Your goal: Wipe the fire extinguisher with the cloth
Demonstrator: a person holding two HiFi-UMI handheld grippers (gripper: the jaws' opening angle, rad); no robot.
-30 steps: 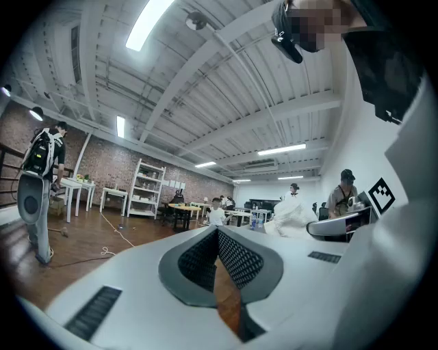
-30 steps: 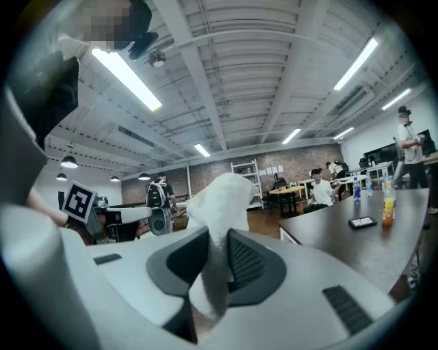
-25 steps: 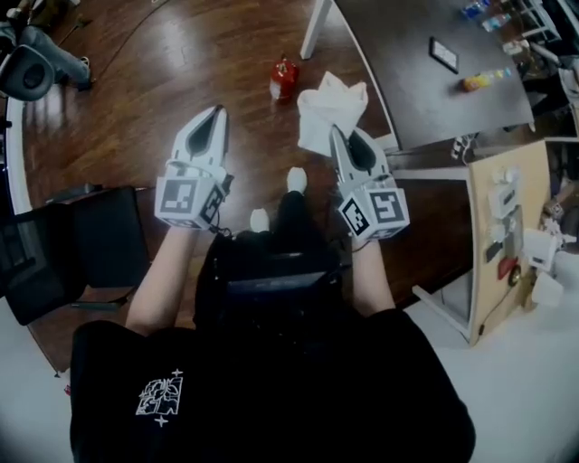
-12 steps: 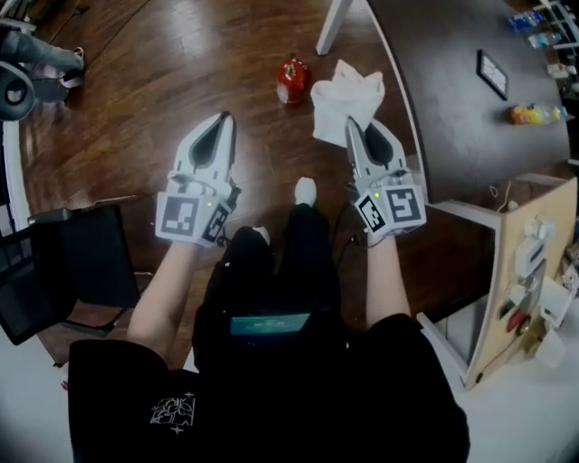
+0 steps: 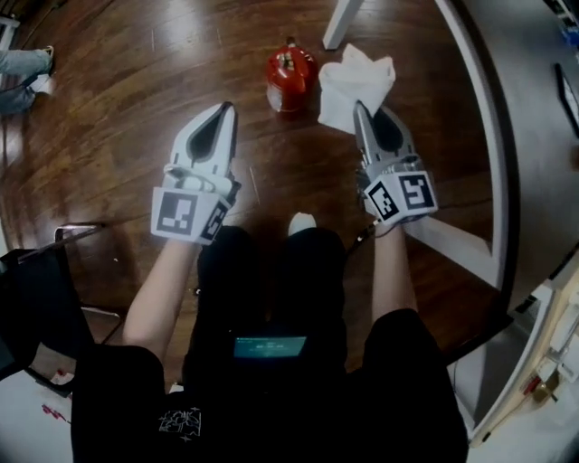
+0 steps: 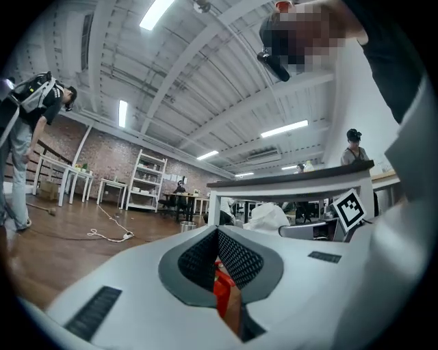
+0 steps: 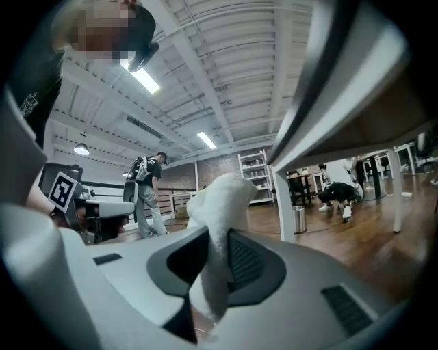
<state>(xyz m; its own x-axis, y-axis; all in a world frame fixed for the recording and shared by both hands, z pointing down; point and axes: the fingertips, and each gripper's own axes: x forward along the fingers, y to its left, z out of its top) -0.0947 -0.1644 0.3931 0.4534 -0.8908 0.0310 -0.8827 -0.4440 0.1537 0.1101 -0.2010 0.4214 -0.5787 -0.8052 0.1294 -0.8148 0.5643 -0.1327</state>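
- Tongs at left: the left gripper (image 5: 221, 114) hangs over the wooden floor (image 5: 118, 108), jaws drawn together on nothing. The red sliver in their slit is probably the fire extinguisher (image 6: 222, 290) beyond.
- Red fire extinguisher (image 5: 289, 76) stands on the floor ahead of both grippers' tips, touched by neither.
- The right gripper (image 5: 361, 110) is clamped on a white cloth (image 5: 355, 80), which bunches up just beside the extinguisher.
- A white table leg (image 5: 338, 22) stands near, behind both.
- Assessment: approach step; wiping not yet begun. The next move calls for bringing the cloth onto the red body, with the left gripper possibly steadying it.
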